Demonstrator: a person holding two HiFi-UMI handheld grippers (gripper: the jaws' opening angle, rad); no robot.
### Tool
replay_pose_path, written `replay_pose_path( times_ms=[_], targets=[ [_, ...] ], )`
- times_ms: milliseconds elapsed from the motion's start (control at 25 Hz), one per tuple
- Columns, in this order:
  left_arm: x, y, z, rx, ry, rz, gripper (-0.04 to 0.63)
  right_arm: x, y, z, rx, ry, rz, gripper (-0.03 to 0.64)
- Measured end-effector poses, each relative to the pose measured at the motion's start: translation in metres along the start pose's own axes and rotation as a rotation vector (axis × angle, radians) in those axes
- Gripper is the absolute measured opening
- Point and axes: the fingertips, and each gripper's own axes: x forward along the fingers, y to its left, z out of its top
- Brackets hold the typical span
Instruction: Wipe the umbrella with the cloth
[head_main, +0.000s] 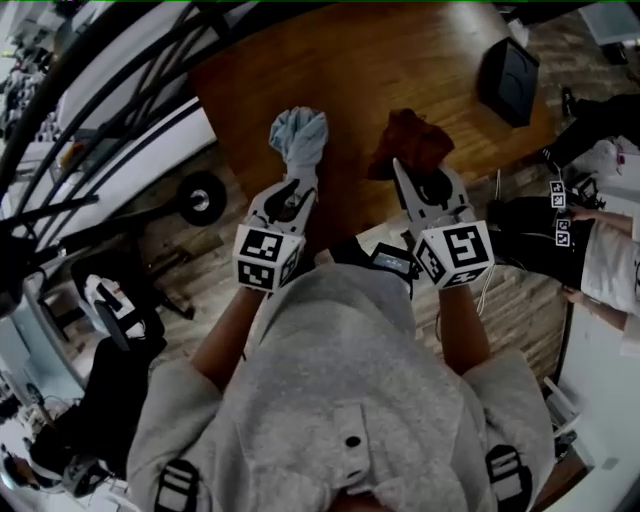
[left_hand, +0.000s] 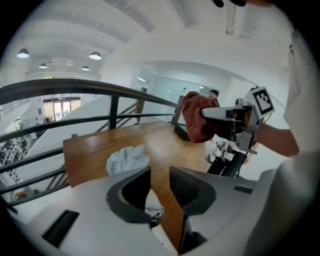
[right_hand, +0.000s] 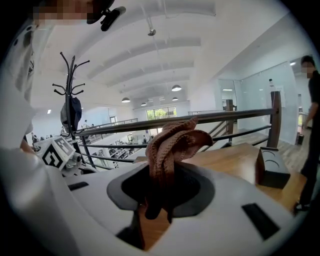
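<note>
Left hand-held gripper (left_hand: 160, 175): jaws apart, nothing clamped. Light blue cloth (left_hand: 127, 159) lies bunched on the wooden surface (head_main: 350, 60), just past its jaw tips. Right hand-held gripper (right_hand: 165, 185): closed on a rust-brown knit cloth (right_hand: 172, 142), which sticks up above the surface. Black box (head_main: 508, 80) at the surface's far right corner.

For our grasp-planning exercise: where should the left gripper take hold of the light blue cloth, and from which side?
Its raised, bunched crest, approached from the near side, slightly above. The light blue cloth lies crumpled in a heap on the wooden table, so a standing fold likely fits between the open jaws of the left gripper.
</note>
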Motion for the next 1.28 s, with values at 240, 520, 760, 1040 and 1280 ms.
replay_pose_path(
  times_ms=[240, 520, 760, 1040, 1280],
  targets=[
    [0.010, 0.050, -0.064, -0.133, 0.071, 0.197, 0.014, 0.038, 0.024, -0.031, -0.031, 0.074, 0.128, 0.121],
    [0.021, 0.055, -0.108, -0.216, 0.100, 0.221, 0.014, 0.085, 0.071, -0.061, -0.119, 0.157, 0.295, 0.121],
    [0.022, 0.058, -0.121, -0.252, 0.092, 0.241, 0.014, 0.108, 0.097, -0.091, -0.177, 0.212, 0.369, 0.121],
    [0.019, 0.055, -0.145, -0.301, 0.128, 0.223, 0.017, 0.114, 0.112, -0.101, -0.183, 0.232, 0.398, 0.121],
    [0.017, 0.045, -0.146, -0.327, 0.131, 0.145, 0.135, 0.117, 0.116, -0.102, -0.194, 0.236, 0.394, 0.121]
  ],
)
